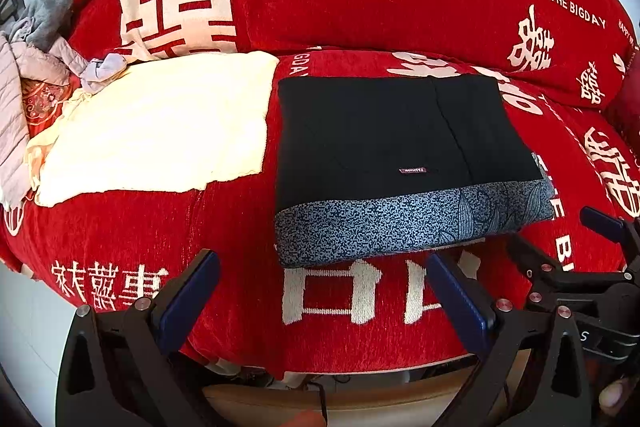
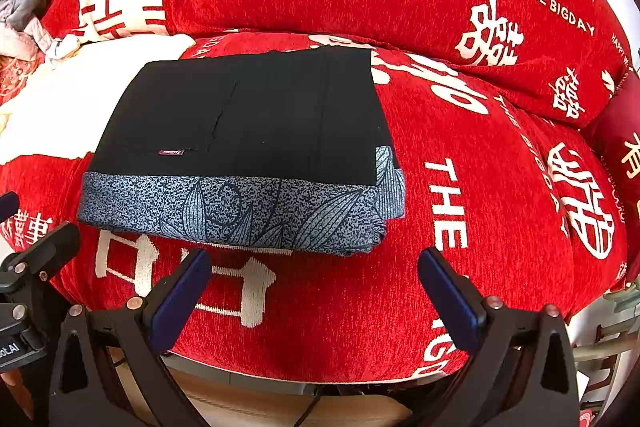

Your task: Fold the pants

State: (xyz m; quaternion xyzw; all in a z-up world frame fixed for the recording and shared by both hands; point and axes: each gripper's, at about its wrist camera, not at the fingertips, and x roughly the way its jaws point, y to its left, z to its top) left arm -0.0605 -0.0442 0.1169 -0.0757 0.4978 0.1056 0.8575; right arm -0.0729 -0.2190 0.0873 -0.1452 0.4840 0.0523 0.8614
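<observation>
Left claw [image 1: 320,291] stood wide open and empty, its blue-padded fingers [image 1: 188,299] spread apart and hovering over the near edge of the red sofa cover [image 1: 224,211], short of the pants [image 1: 400,147] and not touching them. Right claw [image 2: 316,287] was likewise wide open with nothing held, poised just in front of the same garment; part of it also showed at the right edge of the left wrist view. The pants lay on the sofa seat as a compact rectangular bundle, black panel uppermost with a small woven label [image 1: 412,170], and a blue patterned band [image 1: 400,227] along the near edge. Layers looked stacked and edges roughly square. A cream cloth [image 1: 160,131] lay flat just left of the bundle, apparently apart from it; a heap of grey clothing [image 1: 36,39] sat further left. Judgement: folding appeared essentially finished, both claws in a released, backed-off pose. Next move, if any, would call only for a light squaring of the near right corner, where the lower layer protruded slightly, or for withdrawal
</observation>
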